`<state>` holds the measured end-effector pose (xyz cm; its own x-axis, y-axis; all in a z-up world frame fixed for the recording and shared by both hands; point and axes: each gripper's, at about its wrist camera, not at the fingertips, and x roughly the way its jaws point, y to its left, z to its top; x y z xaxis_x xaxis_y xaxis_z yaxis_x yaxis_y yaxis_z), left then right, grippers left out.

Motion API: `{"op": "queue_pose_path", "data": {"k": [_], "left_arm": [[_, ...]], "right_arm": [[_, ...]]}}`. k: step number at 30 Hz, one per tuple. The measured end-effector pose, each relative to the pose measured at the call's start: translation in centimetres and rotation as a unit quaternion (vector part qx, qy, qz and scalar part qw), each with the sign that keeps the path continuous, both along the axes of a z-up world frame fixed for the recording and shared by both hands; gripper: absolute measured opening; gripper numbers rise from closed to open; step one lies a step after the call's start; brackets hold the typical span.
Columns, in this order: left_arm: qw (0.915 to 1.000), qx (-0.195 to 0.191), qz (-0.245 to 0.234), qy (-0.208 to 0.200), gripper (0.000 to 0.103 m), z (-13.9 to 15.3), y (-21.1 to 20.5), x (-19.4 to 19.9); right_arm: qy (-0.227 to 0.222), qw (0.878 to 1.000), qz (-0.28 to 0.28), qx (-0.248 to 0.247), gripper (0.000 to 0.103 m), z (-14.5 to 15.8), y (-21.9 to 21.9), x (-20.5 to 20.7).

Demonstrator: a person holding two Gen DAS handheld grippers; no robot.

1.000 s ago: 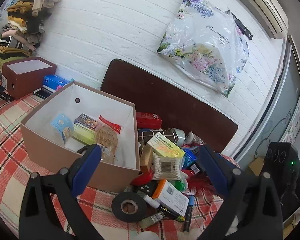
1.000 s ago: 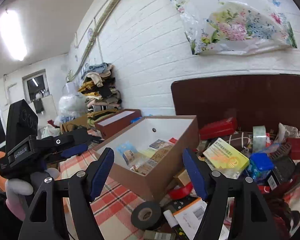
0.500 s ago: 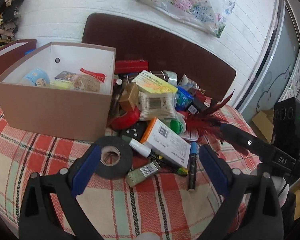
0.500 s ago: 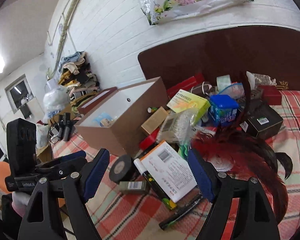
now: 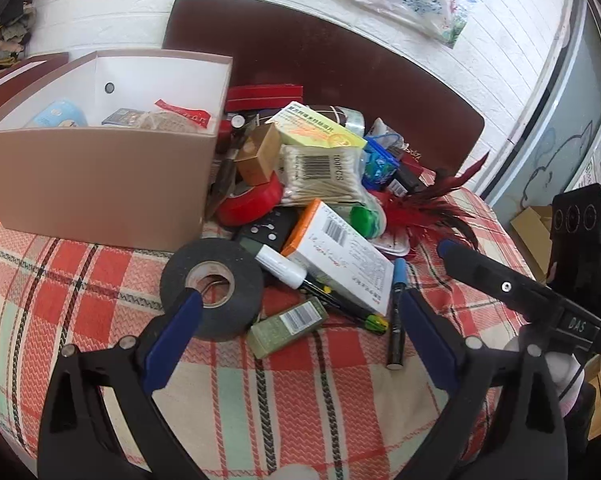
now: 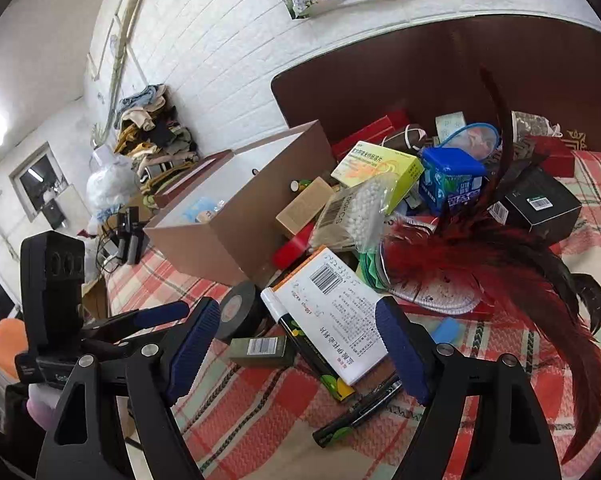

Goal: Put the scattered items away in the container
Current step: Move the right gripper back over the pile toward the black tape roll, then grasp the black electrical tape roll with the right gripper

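The open tan cardboard box point(image 5: 100, 184) stands at the left with several small items inside. To its right lies a pile: a black tape roll point(image 5: 212, 284), a white and orange medicine box point(image 5: 340, 256), an olive carton point(image 5: 288, 326), a bag of cotton swabs point(image 5: 320, 176) and red tape point(image 5: 252, 204). My left gripper point(image 5: 300, 304) hangs open just in front of the tape roll and olive carton, holding nothing. My right gripper point(image 6: 296, 312) is open and empty over the medicine box point(image 6: 332, 312), beside a dark red feather piece point(image 6: 480, 248).
A dark brown headboard point(image 5: 340, 60) and a white brick wall back the checked cloth point(image 5: 80, 280). A black marker point(image 6: 360, 412) lies near the front. A black carton point(image 6: 540, 208) sits at the right. Each gripper shows in the other's view: right point(image 5: 500, 284), left point(image 6: 156, 316).
Both grippers have sunk and tilted down, from facing the box to hanging low over the pile beside it. The right jaws stand slightly wider than before.
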<state>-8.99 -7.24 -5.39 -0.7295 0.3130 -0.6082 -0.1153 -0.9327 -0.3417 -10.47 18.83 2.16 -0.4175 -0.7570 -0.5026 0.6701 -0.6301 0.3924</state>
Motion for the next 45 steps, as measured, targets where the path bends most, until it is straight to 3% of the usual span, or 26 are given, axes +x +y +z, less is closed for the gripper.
{"op": "queue_pose_path", "data": {"k": [9,12,18,21,31,39,45], "left_arm": [[0.9992,-0.025,0.016,-0.026,0.089,-1.8,-1.5,-0.7],[0.9988,-0.016,0.025,-0.039,0.082,-2.5,-2.8,-0.8],[0.9977,-0.004,0.045,-0.050,0.082,-3.5,-5.2,-0.7],[0.9974,0.003,0.046,-0.055,0.082,-4.1,-5.7,-0.8],[0.9981,0.007,0.031,-0.053,0.078,-5.3,-5.7,-1.8],[0.9992,0.019,0.004,-0.034,0.080,-6.1,-6.0,-3.5],[0.9993,0.018,-0.017,-0.028,0.084,-6.4,-5.7,-4.2]], "right_arm": [[-0.073,0.993,0.073,-0.050,0.081,-1.5,-2.4,0.0],[-0.091,0.990,0.094,-0.061,0.081,-1.9,-3.6,0.1],[-0.104,0.987,0.107,-0.055,0.081,-2.4,-6.1,0.3],[-0.106,0.988,0.107,-0.033,0.080,-2.9,-7.5,0.4],[-0.128,0.987,0.094,0.018,0.059,-4.7,-11.6,-0.3],[-0.143,0.986,0.054,0.062,0.057,-6.2,-13.9,-2.5],[-0.133,0.983,0.069,0.108,0.055,-6.2,-16.3,-2.8]]}}
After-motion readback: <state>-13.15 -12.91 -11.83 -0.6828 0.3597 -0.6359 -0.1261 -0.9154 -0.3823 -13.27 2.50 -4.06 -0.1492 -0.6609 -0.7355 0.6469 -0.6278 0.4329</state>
